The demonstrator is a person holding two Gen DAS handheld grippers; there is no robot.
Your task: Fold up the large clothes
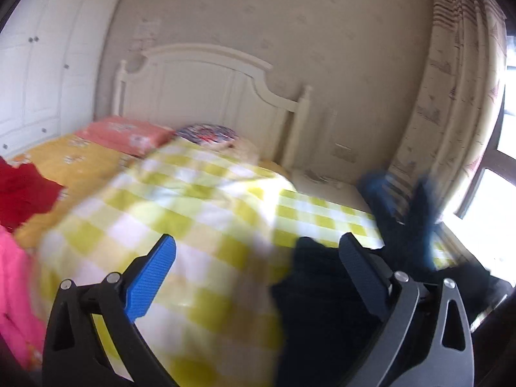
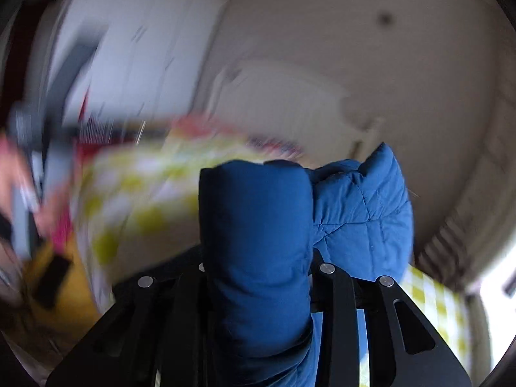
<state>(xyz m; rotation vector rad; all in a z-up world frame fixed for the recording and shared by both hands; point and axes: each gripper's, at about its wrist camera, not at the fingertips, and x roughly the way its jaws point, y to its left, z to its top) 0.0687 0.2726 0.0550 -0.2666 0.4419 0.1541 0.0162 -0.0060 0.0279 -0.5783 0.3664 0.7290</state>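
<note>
Blue jacket (image 2: 361, 213): quilted cloth, stitched in panels, matt. Checked quilt (image 1: 200, 200): soft woven cloth, matt. Left gripper (image 1: 258, 267): black matt plastic, blue textured pads (image 1: 151, 277), shiny metal pins. Headboard (image 1: 206, 87): smooth white-painted wood.
</note>
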